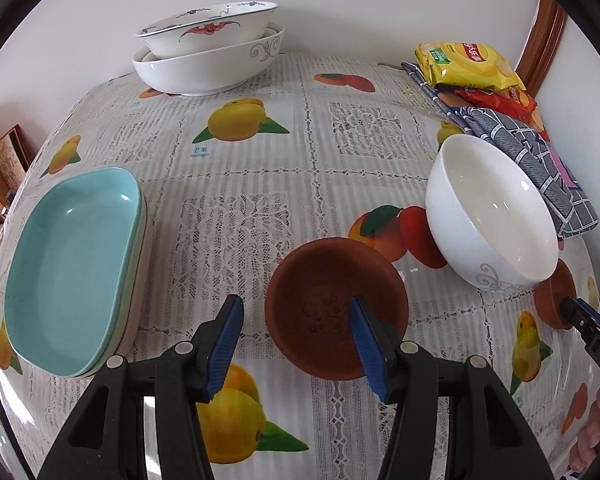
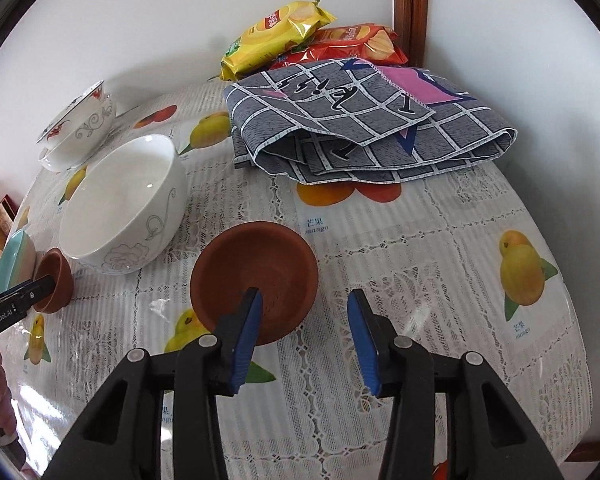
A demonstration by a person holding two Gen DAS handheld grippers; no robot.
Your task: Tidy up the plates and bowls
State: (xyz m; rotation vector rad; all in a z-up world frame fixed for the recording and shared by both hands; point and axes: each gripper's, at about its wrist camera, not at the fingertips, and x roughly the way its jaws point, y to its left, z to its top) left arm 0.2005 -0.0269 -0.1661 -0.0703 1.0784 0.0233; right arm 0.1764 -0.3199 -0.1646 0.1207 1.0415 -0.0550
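While both tongs, left gripper point(image 1: 296, 344) and right gripper point(image 2: 306, 340), stand open, each straddles one round brown clay saucer's rim point(image 1: 336, 308); closing comes next.

My black left gripper point(image 1: 296, 344) has blue pads, as does my right gripper point(image 2: 306, 340). Ahead of them sit two terracotta-brown dishes point(image 1: 336, 308), a plain white bowl point(image 1: 488, 216) with grey scrollwork, turquoise plates point(image 1: 72, 256), a grey checked cloth point(image 2: 364, 120), and a fruit-printed lace-pattern tablecloth point(image 1: 260, 168).
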